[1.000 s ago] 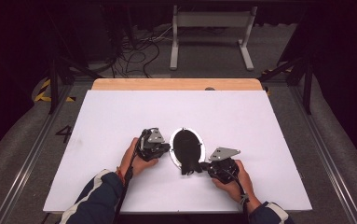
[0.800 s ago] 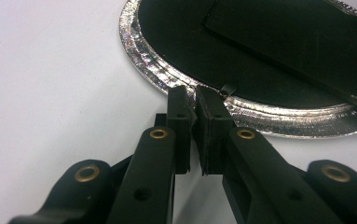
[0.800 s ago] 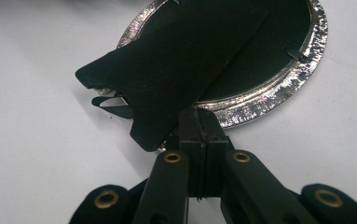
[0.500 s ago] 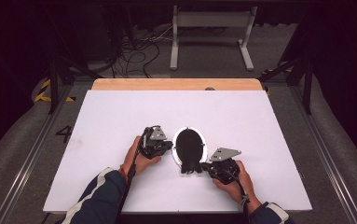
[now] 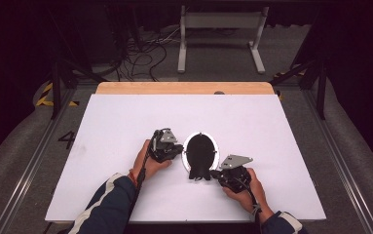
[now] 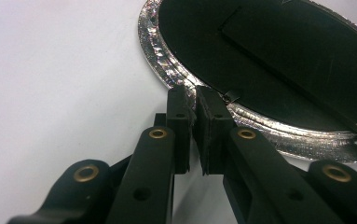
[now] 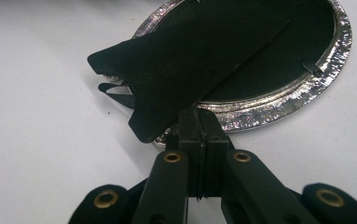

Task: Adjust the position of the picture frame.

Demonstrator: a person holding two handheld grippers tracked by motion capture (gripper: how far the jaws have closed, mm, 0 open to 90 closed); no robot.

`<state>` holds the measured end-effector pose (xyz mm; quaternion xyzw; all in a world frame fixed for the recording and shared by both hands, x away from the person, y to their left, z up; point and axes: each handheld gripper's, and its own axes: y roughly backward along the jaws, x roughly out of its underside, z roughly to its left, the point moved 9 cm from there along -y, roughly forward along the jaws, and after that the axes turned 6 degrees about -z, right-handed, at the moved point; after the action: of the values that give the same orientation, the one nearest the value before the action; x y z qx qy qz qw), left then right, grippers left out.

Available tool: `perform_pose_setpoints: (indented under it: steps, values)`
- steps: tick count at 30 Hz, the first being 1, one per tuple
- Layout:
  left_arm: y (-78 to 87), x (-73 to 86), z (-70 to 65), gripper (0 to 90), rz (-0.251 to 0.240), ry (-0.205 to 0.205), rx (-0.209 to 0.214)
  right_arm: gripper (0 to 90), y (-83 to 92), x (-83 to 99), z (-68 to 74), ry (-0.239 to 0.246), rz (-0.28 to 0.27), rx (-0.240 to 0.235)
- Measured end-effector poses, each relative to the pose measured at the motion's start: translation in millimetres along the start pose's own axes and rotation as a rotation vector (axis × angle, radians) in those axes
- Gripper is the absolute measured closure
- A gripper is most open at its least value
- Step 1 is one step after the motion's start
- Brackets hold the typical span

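On the white table (image 5: pixel 125 122), the oval picture frame (image 5: pixel 201 152) lies face down near the middle, between the two grippers. The left gripper (image 5: pixel 174 150) sits just beside the frame's left rim. In the left gripper view its jaws stand nearly together with a thin slit between the pads (image 6: pixel 211 126), and their tips meet the silver rim (image 6: pixel 167 70) next to a small metal tab (image 6: pixel 231 95) at the edge of the black backing; whether they pinch that tab cannot be told. The left hand (image 5: pixel 151 163) wraps the gripper from behind, the forearm in a dark sleeve with pale stripes (image 5: pixel 108 207) running in from the bottom edge, the gripper pointing rightward at the frame.

The frame itself is an oval with a hammered, shiny silver border and a flat black back panel (image 6: pixel 260 51). A black easel stand (image 7: pixel 185 60) is lifted off the back and sticks out past the rim at the frame's near end, with a scalloped lower edge.

The right gripper (image 5: pixel 219 173) lies at the frame's near right, its grey three-cornered plate (image 5: pixel 235 161) on top. In the right gripper view its jaws are pressed tight together, tips at the silver rim just under the raised stand; what, if anything, they clamp is hidden. The right hand (image 5: pixel 245 187) holds it low on the table, wrist angled in from the bottom right.
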<state>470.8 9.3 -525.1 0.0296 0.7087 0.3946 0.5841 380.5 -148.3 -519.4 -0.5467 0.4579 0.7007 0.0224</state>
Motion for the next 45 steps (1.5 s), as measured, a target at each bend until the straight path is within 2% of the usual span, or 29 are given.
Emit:
perform_pose_setpoints:
  steps: [5, 6, 7, 8, 9, 11, 13, 18, 22, 25, 29, 34, 36, 38, 43, 45]
  values:
    - [1.5, 0.5, 2.7, 76.6, 0.001, -0.012, -0.017, 88.3, 0.3, -0.1, -0.1, 0.018, 0.007, 0.012]
    - [2.2, 1.0, 2.4, 74.7, -0.001, -0.009, -0.007, 84.6, 0.6, 0.0, -0.4, 0.017, 0.008, 0.008]
    - [2.2, 1.0, 2.4, 73.4, -0.001, -0.009, -0.007, 84.6, 0.6, 0.0, -0.4, 0.017, 0.008, 0.008]
    - [5.5, 1.9, 1.9, 70.0, -0.01, 0.001, 0.03, 79.9, 2.8, 0.0, -5.0, 0.039, 0.022, 0.035]
    - [5.5, 1.9, 1.9, 69.5, -0.01, 0.001, 0.03, 80.0, 4.5, -0.5, -7.0, 0.046, 0.024, 0.043]
    - [14.7, 3.7, 7.5, 66.7, -0.033, 0.025, 0.029, 78.8, 11.9, -5.2, -12.7, 0.029, -0.007, 0.042]
    - [18.3, 3.8, 9.0, 65.8, -0.039, 0.026, 0.026, 77.8, 15.4, -7.1, -15.1, 0.021, -0.021, 0.038]
    - [41.8, 3.0, 8.1, 56.4, -0.061, -0.014, -0.014, 72.1, 24.6, -8.8, -21.3, 0.0, -0.048, 0.034]
    - [60.7, 3.7, 4.8, 47.5, -0.062, -0.06, -0.045, 67.4, 29.9, -12.7, -18.2, 0.016, -0.067, 0.023]
    - [74.6, 4.9, 1.6, 41.6, -0.089, -0.067, -0.055, 66.6, 33.4, -13.6, -15.9, 0.035, -0.074, 0.019]
    - [84.3, 10.1, -1.5, 34.6, -0.094, -0.09, -0.065, 66.4, 35.0, -11.3, -13.9, 0.043, -0.069, 0.008]
    - [101.3, 28.1, -10.5, 28.7, -0.096, -0.099, -0.072, 65.2, 39.3, -7.7, -14.4, 0.035, -0.065, -0.002]
    - [110.4, 39.2, -13.7, 25.6, -0.082, -0.117, -0.084, 65.4, 40.9, -6.3, -15.7, 0.025, -0.068, -0.002]
    - [120.7, 48.0, -15.3, 22.2, -0.074, -0.118, -0.096, 66.6, 42.0, -4.6, -16.8, 0.017, -0.064, -0.004]
    - [148.6, 68.1, -11.9, 18.4, -0.107, -0.084, -0.13, 67.6, 41.1, 2.0, -17.5, -0.002, -0.025, -0.007]
    - [156.4, 76.7, -6.9, 17.3, -0.124, -0.05, -0.14, 67.6, 39.4, 2.6, -15.9, -0.005, -0.011, -0.013]
